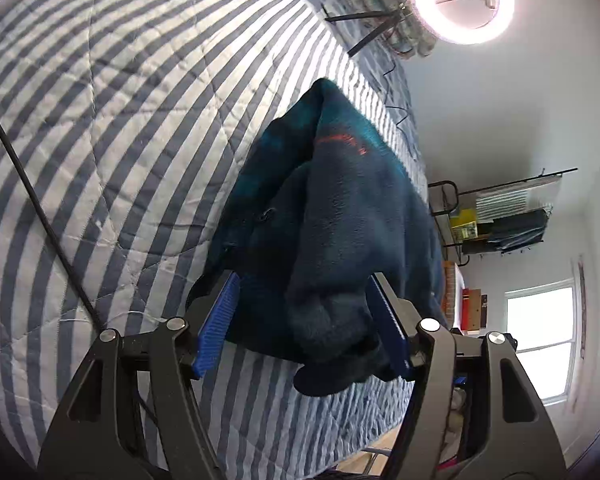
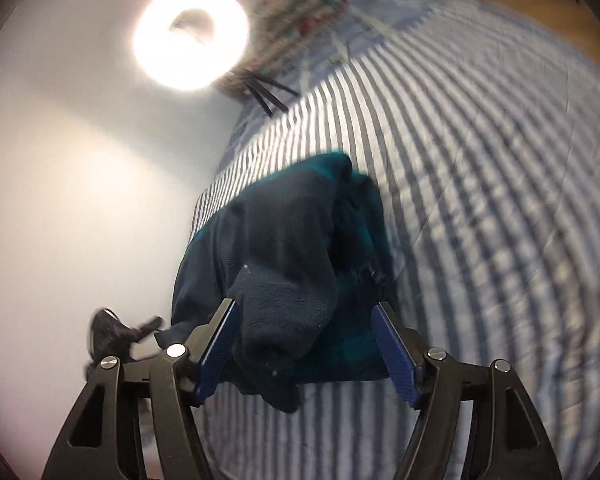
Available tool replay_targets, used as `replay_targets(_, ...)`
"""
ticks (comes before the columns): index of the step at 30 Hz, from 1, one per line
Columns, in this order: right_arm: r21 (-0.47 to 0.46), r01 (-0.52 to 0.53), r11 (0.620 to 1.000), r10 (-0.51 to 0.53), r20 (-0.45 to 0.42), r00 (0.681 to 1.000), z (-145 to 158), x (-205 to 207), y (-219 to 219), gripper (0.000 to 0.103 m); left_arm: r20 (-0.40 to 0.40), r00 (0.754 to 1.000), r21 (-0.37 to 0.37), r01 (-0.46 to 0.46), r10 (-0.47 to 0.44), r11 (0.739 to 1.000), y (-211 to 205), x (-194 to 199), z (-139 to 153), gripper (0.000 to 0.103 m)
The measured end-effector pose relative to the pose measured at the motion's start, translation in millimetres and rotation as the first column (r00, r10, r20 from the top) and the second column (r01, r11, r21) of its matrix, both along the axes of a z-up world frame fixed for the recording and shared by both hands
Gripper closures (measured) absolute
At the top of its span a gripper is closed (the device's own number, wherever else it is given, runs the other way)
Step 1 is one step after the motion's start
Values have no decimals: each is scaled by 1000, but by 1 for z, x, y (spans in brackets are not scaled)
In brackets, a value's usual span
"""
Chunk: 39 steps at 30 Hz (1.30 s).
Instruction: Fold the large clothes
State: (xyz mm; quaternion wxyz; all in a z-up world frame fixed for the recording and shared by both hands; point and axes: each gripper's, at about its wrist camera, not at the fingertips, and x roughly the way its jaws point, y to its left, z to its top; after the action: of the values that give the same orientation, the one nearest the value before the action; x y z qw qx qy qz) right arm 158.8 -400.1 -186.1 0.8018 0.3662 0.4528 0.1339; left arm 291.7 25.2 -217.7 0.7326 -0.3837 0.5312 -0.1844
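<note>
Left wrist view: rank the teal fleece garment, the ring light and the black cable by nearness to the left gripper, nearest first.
1. Teal fleece garment: between the fingers of the left gripper.
2. Black cable: on the striped quilt, left side.
3. Ring light: far end, upper right.

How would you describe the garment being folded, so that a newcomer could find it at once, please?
Start at the bed with the striped quilt, lit by a ring light. Near the quilt's edge lies a bunched fleece. It is the only dark teal, fuzzy thing on the pale stripes, with a small red mark on top.
</note>
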Motion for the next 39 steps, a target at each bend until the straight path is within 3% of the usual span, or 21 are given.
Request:
replay_targets(1, 31, -3, 1000, 3, -14, 1000, -7, 4, 2, 35, 0, 1000, 19, 12, -12, 1000, -5, 2, -1, 65)
replay_targets(2, 56, -16, 998, 18, -25, 1000, -12, 8, 6, 44, 1, 999, 58, 36, -36, 998, -11, 3, 1, 89)
replay_targets(3, 66, -28, 997, 30, -31, 999, -15, 11, 10, 52, 16, 998, 96, 61, -63, 994, -16, 3, 4, 93)
replay_targets(4, 80, -49, 996, 52, -35, 998, -18, 14, 14, 75, 39, 997, 124, 68, -74, 990, -20, 2, 8, 94)
replay_targets(5, 89, -80, 993, 83, -33, 996, -18, 16, 20, 87, 82, 992, 163, 86, -101, 983, -24, -1, 19, 96)
replay_targets(7, 16, -116, 993, 116, 2, 993, -5, 13, 31, 93, 140, 983, 189, 95, -122, 977, -26, -3, 34, 97)
replay_targets(9, -99, -162, 982, 168, 51, 984, 15, 6, 42, 95, 183, 974, 227, 90, -133, 970, -20, -7, 46, 99)
replay_targets(11, -198, -182, 963, 197, 55, 979, 21, -1, 46, 96, 163, 974, 303, 100, -155, 948, -17, -11, 36, 99)
replay_targets(14, -210, -197, 957, 193, -44, 980, -9, -4, 45, 96, 81, 982, 352, 132, -170, 927, -17, -13, 2, 99)
replay_targets(16, -272, -230, 935, 205, -118, 972, -36, -5, 54, 96, 75, 977, 398, 152, -197, 905, -25, -17, -8, 99)
replay_targets(19, -324, -239, 915, 217, -104, 971, -35, -6, 62, 96, 92, 973, 427, 154, -212, 891, -28, -21, -3, 99)
replay_targets(20, -330, -238, 913, 217, -99, 971, -31, -7, 63, 94, 84, 973, 432, 160, -216, 888, -27, -21, -1, 94)
replay_targets(21, -334, -242, 911, 223, -95, 970, -26, -7, 63, 92, 81, 974, 449, 153, -210, 881, -28, -21, 3, 93)
replay_targets(22, -349, -249, 904, 228, -99, 969, -21, -8, 63, 78, 92, 973, 463, 145, -211, 874, -27, -22, 9, 92)
replay_targets(23, -378, -250, 892, 226, -107, 968, -13, -8, 61, 65, 107, 973, 483, 131, -207, 866, -28, -22, 19, 85)
replay_targets(24, -403, -250, 881, 228, -103, 968, -6, -7, 58, 62, 128, 974, 492, 103, -189, 864, -24, -24, 28, 85)
replay_targets(27, -478, -215, 852, 222, -43, 974, 27, -12, 48, 62, 230, 964, 469, 7, -130, 883, -14, -29, 61, 85)
replay_targets(30, -504, -146, 851, 201, 55, 978, 58, -5, 44, 62, 312, 940, 486, -34, -137, 873, -25, -24, 88, 85)
replay_targets(33, -557, -89, 825, 205, 149, 967, 78, 13, 62, 63, 346, 924, 486, -24, -166, 873, -50, -7, 105, 85)
replay_targets(35, -549, -56, 834, 201, 207, 958, 87, 25, 71, 64, 376, 905, 493, -15, -198, 870, -69, 5, 110, 85)
replay_targets(39, -511, -89, 855, 222, 205, 953, 78, 68, 94, 81, 357, 909, 495, 11, -215, 869, -99, 34, 101, 85)
